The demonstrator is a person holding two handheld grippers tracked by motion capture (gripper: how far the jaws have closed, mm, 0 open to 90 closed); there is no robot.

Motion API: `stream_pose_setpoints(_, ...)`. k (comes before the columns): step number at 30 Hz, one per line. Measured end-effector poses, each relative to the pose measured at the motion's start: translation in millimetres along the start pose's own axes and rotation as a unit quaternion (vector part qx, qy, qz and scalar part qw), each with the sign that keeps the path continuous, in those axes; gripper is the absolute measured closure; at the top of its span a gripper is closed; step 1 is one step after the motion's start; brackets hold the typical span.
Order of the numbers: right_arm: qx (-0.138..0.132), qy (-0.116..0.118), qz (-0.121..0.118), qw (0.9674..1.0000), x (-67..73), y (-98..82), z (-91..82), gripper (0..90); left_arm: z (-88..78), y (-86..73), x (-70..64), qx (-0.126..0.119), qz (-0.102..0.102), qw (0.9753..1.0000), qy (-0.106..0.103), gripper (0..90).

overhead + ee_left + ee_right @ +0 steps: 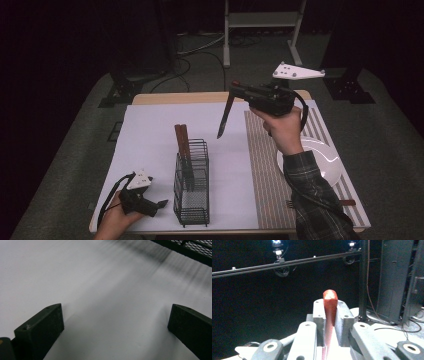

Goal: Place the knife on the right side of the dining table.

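A black wire caddy (pixel 191 185) stands on the white mat (pixel 150 135) near the front of the worktop (pixel 200 97). Two brown-handled utensils (pixel 182 142) stand upright in its rear compartment, handles rising above the rim; the front compartment looks empty. To the right, a white plate (pixel 327 160) lies on a striped placemat (pixel 265 170).

The right gripper (pixel 237 91) is held high above the worktop, pointing left, its jaws clamped on the reddish handle of a knife (pixel 225 117) whose blade hangs down, above the mat. The left gripper (pixel 161 204) rests low beside the caddy, jaws wide apart and empty.
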State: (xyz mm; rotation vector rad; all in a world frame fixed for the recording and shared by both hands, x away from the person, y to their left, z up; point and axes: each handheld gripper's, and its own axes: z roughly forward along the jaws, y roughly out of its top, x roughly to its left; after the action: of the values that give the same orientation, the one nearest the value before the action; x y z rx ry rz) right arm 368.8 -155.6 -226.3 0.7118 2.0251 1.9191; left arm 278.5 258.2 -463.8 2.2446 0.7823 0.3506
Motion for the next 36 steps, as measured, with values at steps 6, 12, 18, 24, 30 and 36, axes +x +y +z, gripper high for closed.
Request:
stream_pose_setpoints(6,0.003,-0.033,-0.001,0.9994,-12.6,-3.9,-9.1,79.0,0.0,0.0,0.0,0.0,0.0,1.0,0.0,0.0)
stream_pose_setpoints(12,0.007,-0.071,-0.005,0.9974,-27.3,-13.0,-14.1,79.0,0.0,0.0,0.1,0.0,0.001,1.0,0.0,0.0)
stream_pose_setpoints(18,0.009,-0.106,-0.003,0.9943,-39.5,-21.7,-17.5,79.0,0.0,0.0,0.1,0.0,0.001,1.0,0.0,0.0)
stream_pose_setpoints(24,0.007,-0.14,-0.002,0.9901,-52.0,-30.7,-20.4,79.0,0.1,-0.1,0.0,-0.001,0.001,1.0,0.001,0.0)
stream_pose_setpoints(30,0.007,-0.173,0.004,0.9849,-66.7,-41.4,-22.7,79.0,0.2,-0.1,0.0,-0.001,0.001,1.0,0.001,0.0)
stream_pose_setpoints(36,0.012,-0.197,0.016,0.9802,-81.3,-54.0,-25.6,79.0,0.1,-0.1,0.1,-0.001,0.001,1.0,0.001,0.0)
